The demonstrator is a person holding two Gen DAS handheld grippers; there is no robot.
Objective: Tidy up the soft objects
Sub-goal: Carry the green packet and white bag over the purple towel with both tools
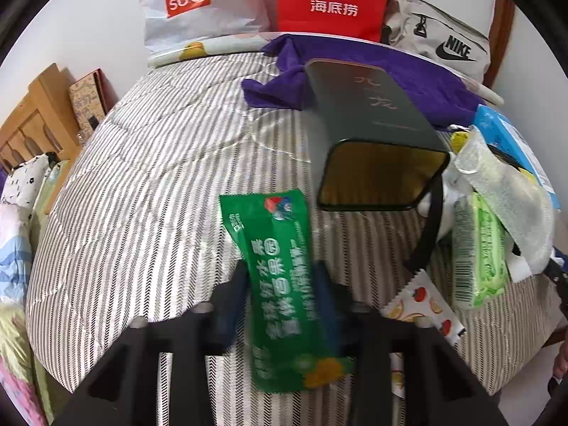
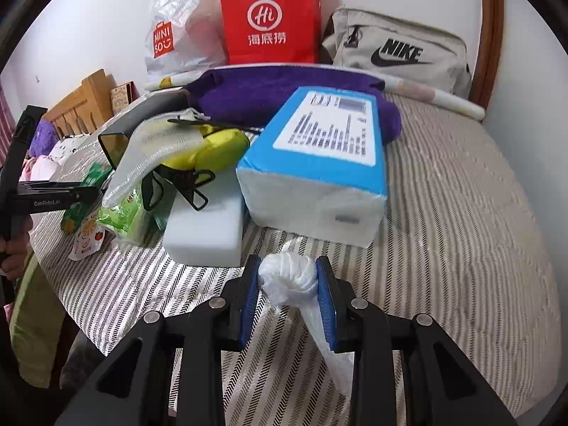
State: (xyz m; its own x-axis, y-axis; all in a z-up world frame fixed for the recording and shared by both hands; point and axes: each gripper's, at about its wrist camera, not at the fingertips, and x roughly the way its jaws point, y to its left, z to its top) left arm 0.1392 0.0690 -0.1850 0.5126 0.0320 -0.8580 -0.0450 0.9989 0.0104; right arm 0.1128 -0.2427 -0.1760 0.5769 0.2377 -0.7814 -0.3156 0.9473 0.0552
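Over the striped bed (image 1: 159, 163), left gripper (image 1: 280, 280) fingers clamp a green snack packet (image 1: 284, 284) with Chinese print. Right gripper (image 2: 288, 284) fingers pinch a knotted white plastic bag (image 2: 289, 277) near the blue tissue pack (image 2: 319, 163). Behind: MINISO bag (image 2: 177, 35), red "Hi" bag (image 2: 269, 21), NIKE pouch (image 2: 397, 49).

Right tongs (image 2: 288, 277) clamp knotted plastic bag (image 2: 288, 274).

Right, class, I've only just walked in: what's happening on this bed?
A person is sorting soft items on a striped bed with a tool in each hand. The left tool is shut on a green packet, held near an open dark box. The right tool is shut on a knotted white plastic bag. A pile including a blue tissue pack and a white foam block waits between them.
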